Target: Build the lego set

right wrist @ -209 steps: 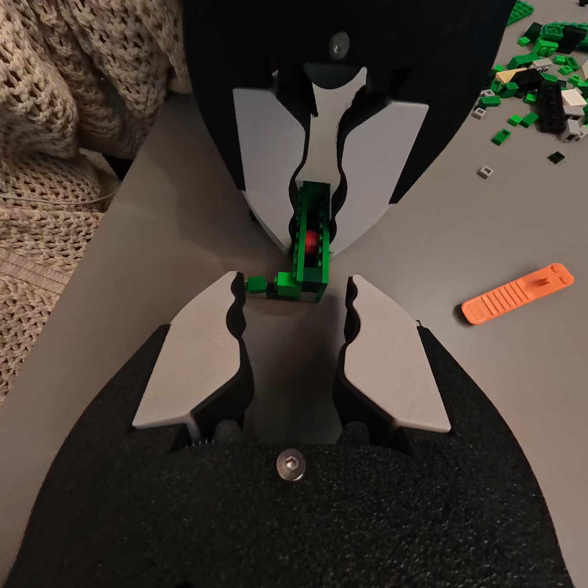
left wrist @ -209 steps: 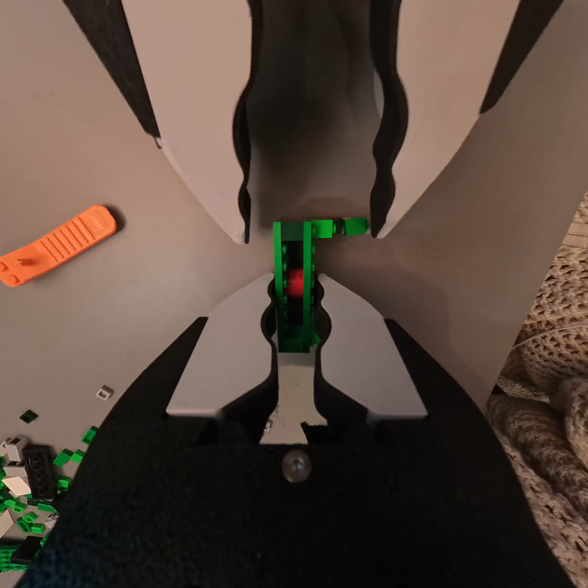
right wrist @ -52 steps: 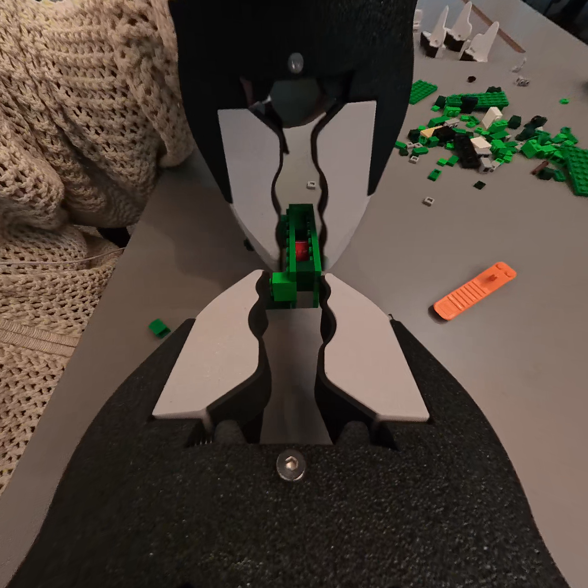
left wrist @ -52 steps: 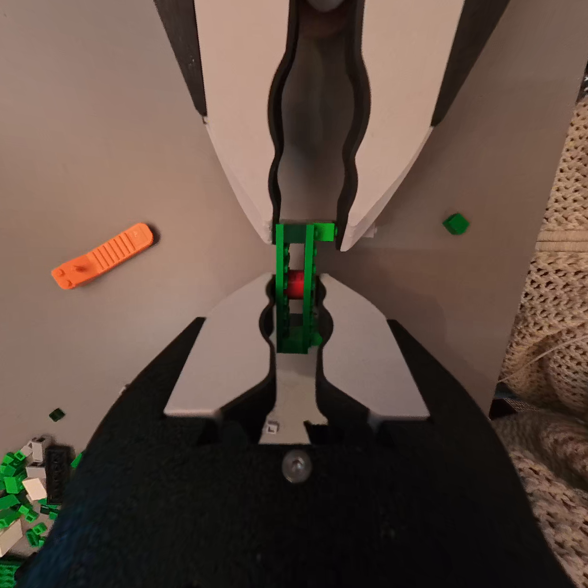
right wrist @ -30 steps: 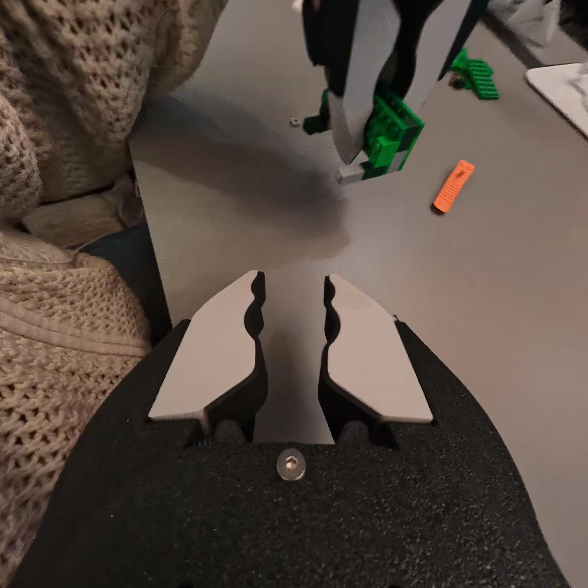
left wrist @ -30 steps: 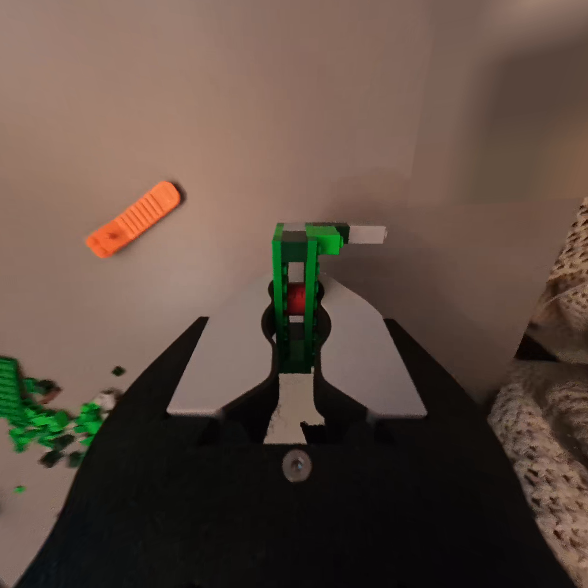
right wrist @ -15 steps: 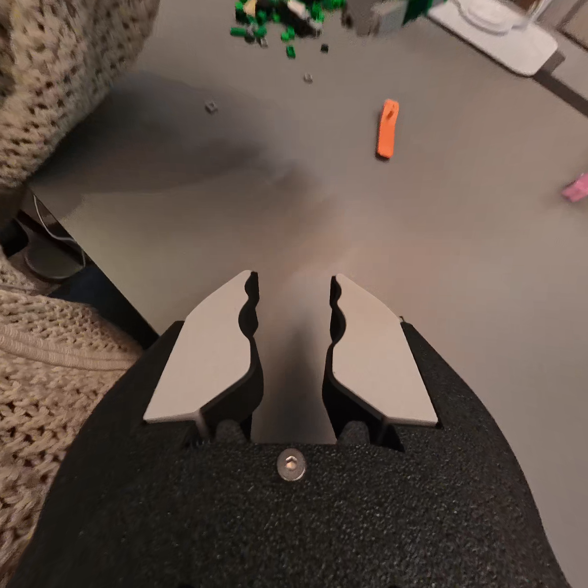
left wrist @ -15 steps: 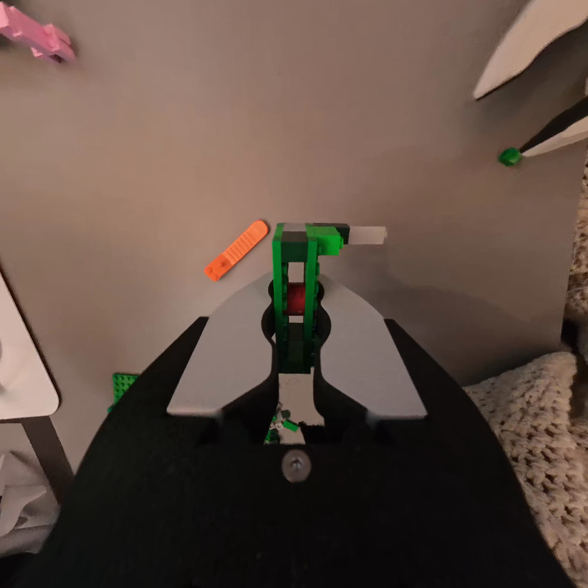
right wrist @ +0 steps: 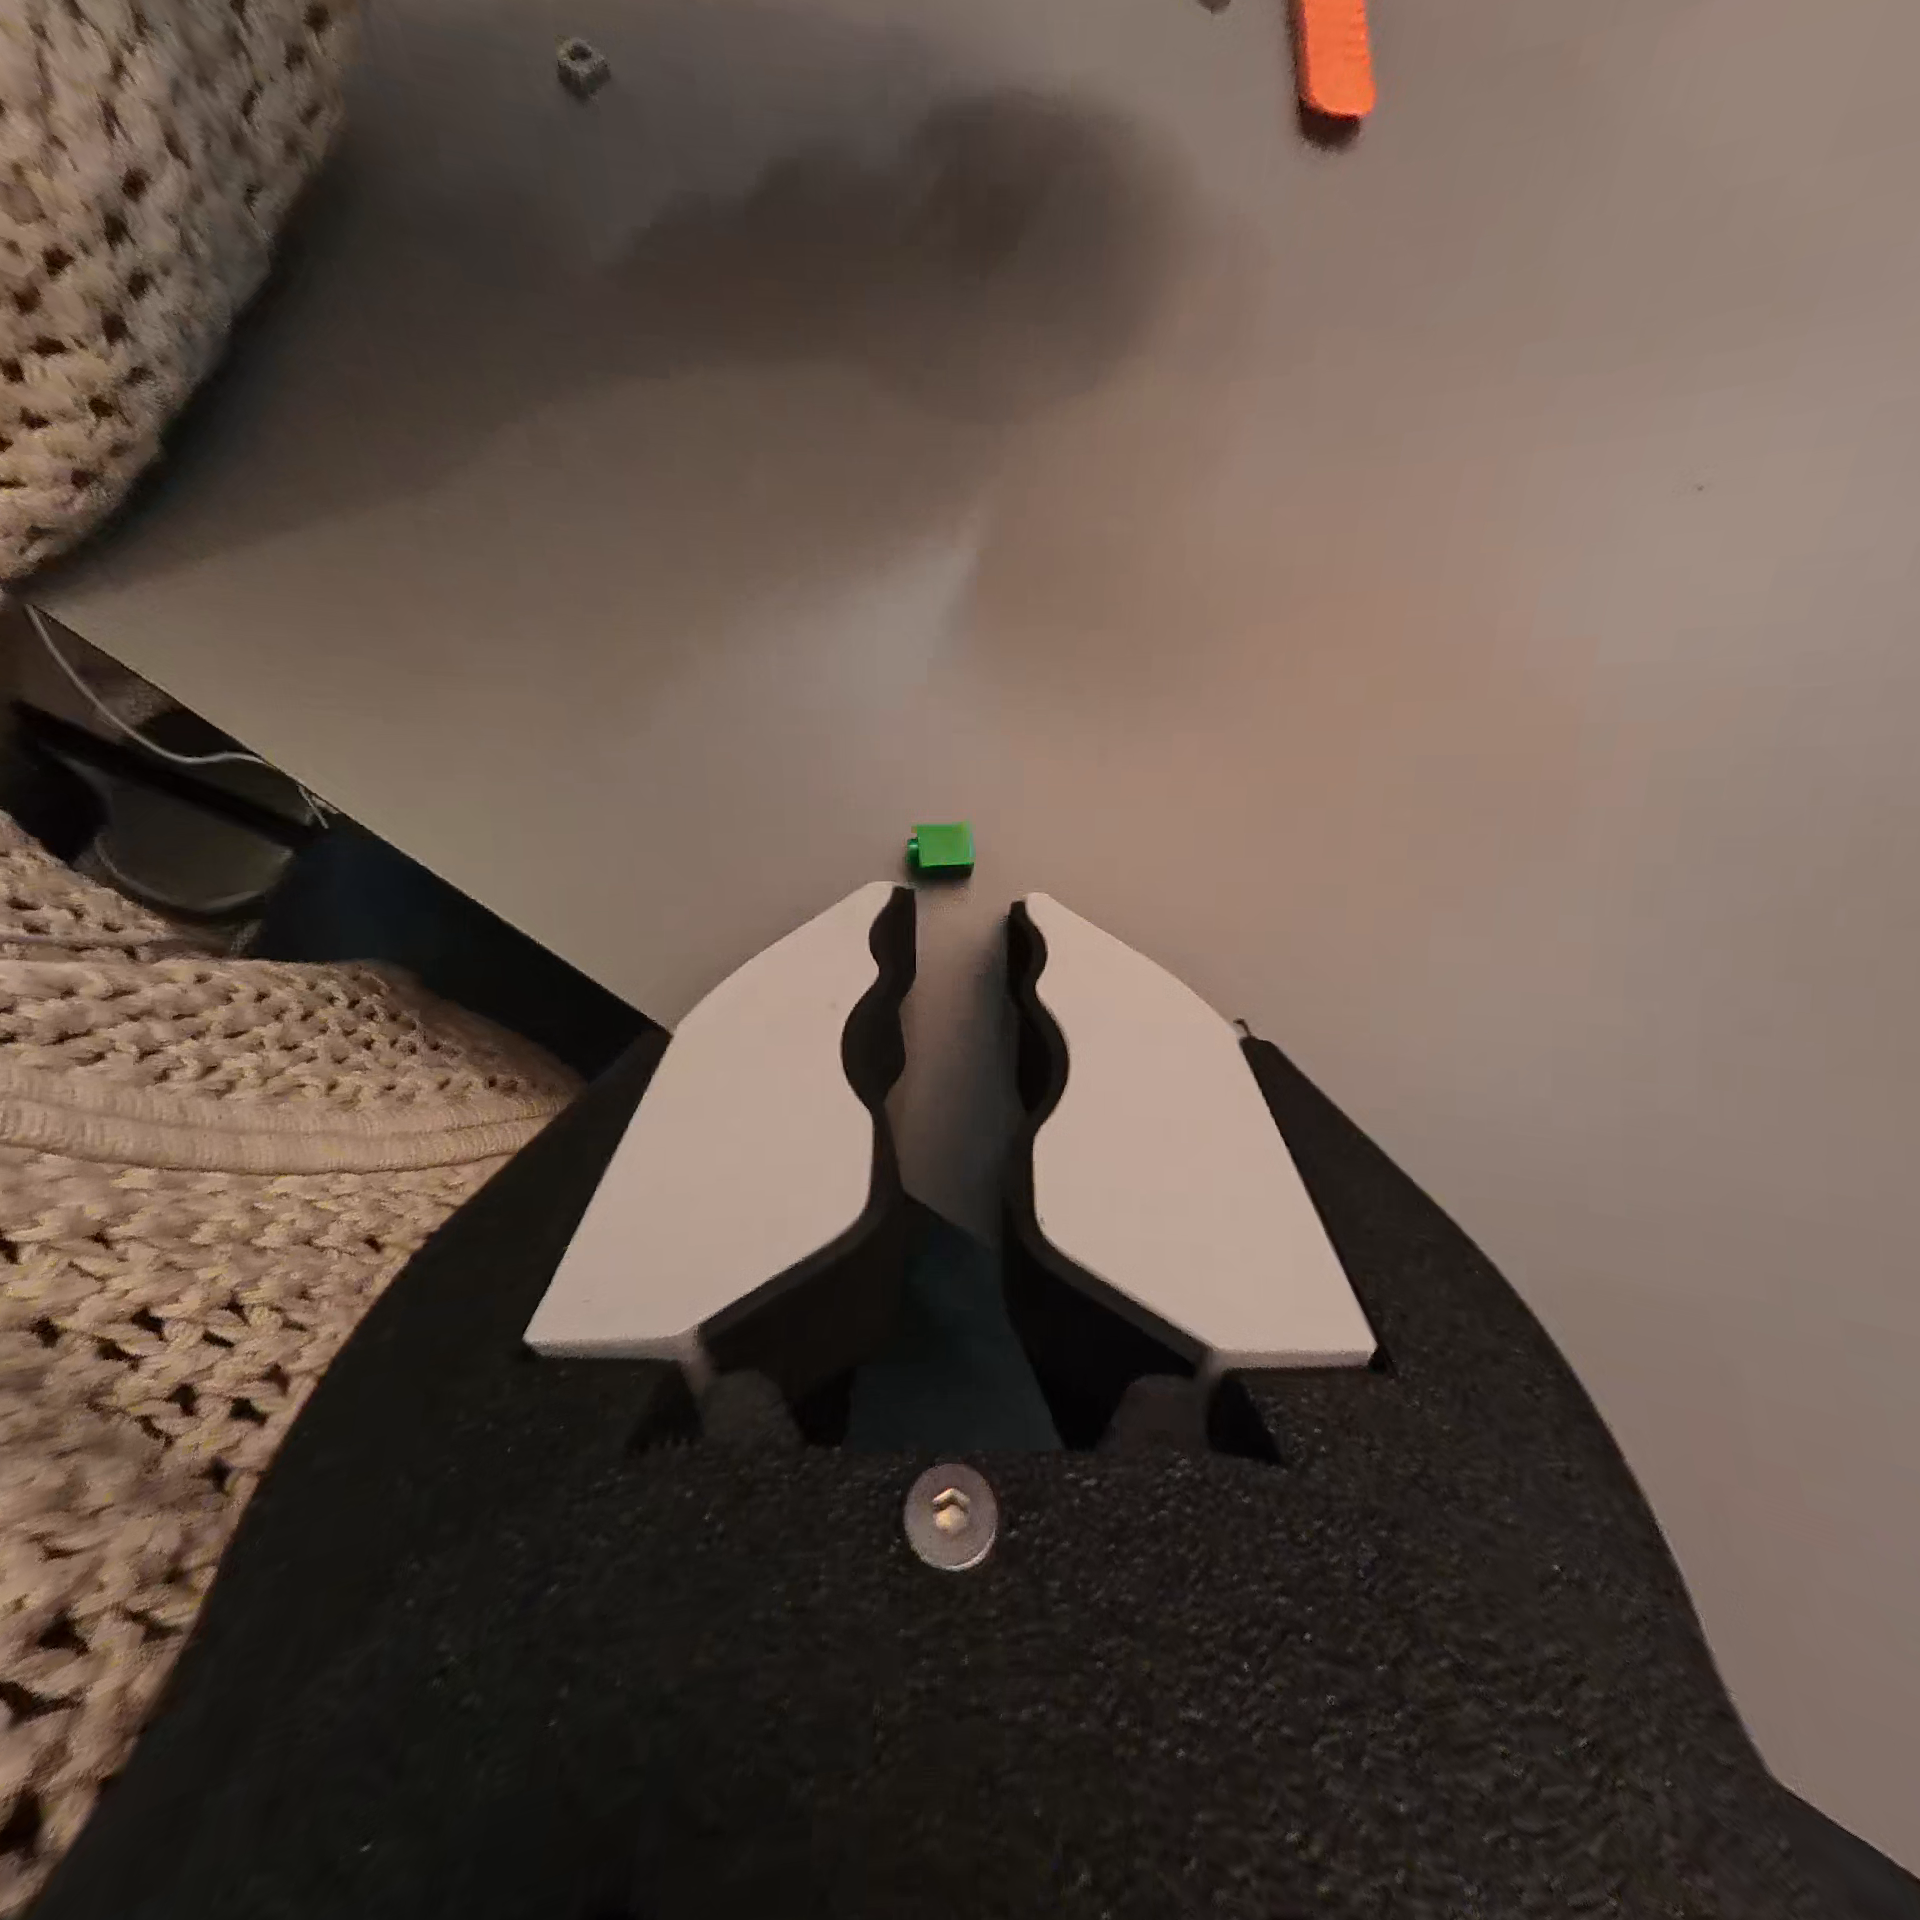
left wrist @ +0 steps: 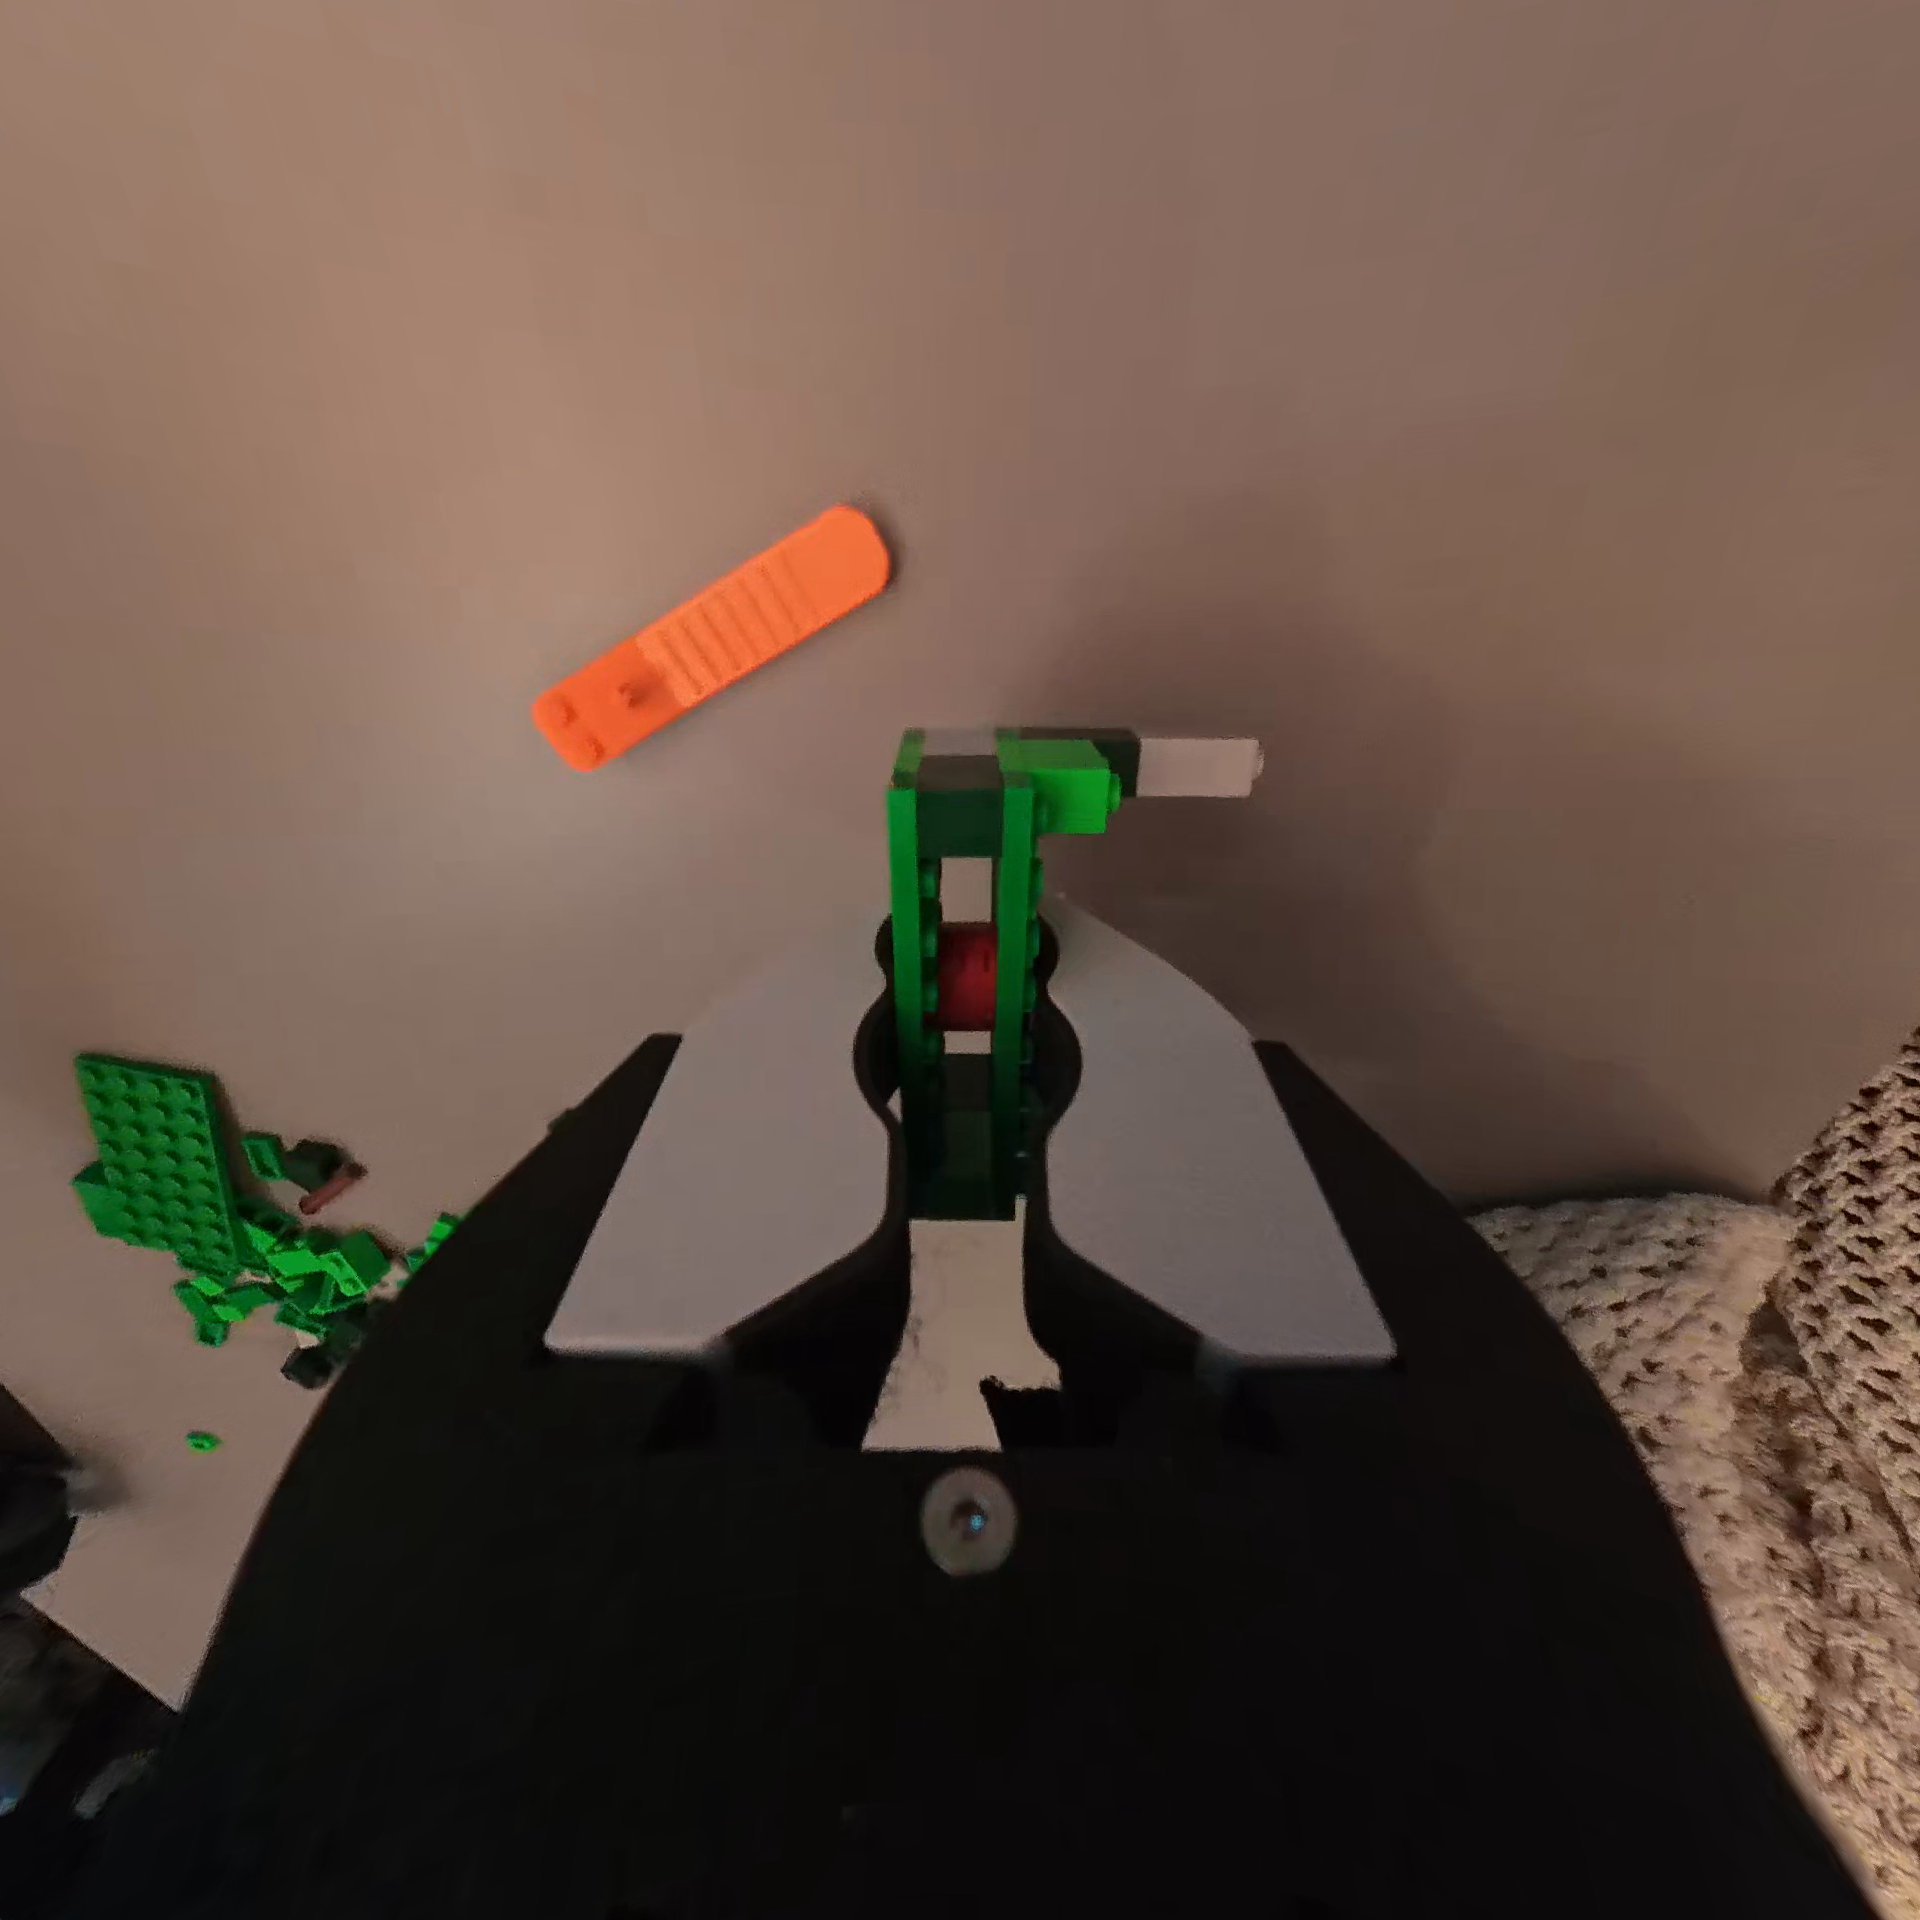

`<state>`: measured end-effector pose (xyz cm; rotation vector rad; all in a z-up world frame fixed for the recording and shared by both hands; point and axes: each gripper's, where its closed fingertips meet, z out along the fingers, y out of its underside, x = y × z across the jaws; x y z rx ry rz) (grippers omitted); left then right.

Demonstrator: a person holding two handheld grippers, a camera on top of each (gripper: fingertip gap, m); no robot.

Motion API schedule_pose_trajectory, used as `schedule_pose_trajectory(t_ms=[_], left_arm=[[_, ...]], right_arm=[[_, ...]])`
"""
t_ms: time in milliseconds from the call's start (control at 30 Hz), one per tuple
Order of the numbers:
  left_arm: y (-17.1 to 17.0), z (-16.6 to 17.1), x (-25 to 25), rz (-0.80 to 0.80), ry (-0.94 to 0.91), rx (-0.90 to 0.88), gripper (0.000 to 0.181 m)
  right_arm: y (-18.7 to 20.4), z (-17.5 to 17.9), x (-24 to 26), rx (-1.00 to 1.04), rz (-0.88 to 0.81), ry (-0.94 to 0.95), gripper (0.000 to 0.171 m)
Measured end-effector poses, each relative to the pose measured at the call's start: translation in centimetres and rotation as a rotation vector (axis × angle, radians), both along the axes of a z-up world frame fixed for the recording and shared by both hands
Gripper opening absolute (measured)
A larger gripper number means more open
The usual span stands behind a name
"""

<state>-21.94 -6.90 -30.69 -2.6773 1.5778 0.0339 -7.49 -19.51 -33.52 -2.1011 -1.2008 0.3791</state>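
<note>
We see a plain grey table filling most of both views, matte and lit warmly, with a soft brighter patch near its middle and broad blurred shadows across it. At the table's near edge a dark gap opens below, where a thin white cable trails over something dark and indistinct. Cream knitted fabric bunches against that same edge of the table, and more of it lies at the table's right corner.

Small green plastic brick lies on my grey tabletop just ahead of my right hand-held gripper; flat orange ridged plastic tool far behind.
</note>
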Motion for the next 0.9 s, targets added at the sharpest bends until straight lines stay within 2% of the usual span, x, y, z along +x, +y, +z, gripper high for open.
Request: schedule_pose_trajectory(t_ms=[33, 267, 433, 533, 600, 700, 900], left_arm=[[-0.1, 0.1, 0.3, -0.015, -0.006, 0.006, 0.019], [-0.4, 0.9, 0.8, -0.054, -0.029, 0.029, 0.019], [-0.4, 1.1, 0.8, -0.055, -0.034, 0.036, 0.020], [-0.6, 1.1, 1.0, -0.065, -0.035, 0.032, 0.020], [-0.6, 1.0, 1.2, -0.074, -0.035, 0.033, 0.019], [-0.8, 0.9, 1.3, -0.083, -0.027, 0.030, 0.020], [-0.8, 0.8, 1.7, -0.087, -0.030, 0.024, 0.019]], right_arm=[[-0.1, 0.0, -0.1, -0.004, 0.004, -0.010, 0.017], [0.8, 0.1, -0.6, 0.054, 0.049, -0.090, 0.018], [3.4, 1.0, 1.0, 0.237, 0.050, -0.246, 0.013], [2.0, 1.6, 0.3, 0.138, 0.044, -0.098, 0.012], [1.9, 1.3, 0.1, 0.067, 0.001, -0.026, 0.019], [2.6, 0.5, 0.4, 0.000, -0.077, 0.009, 0.028], [2.7, 0.1, -0.4, -0.036, -0.076, 0.044, 0.025]])
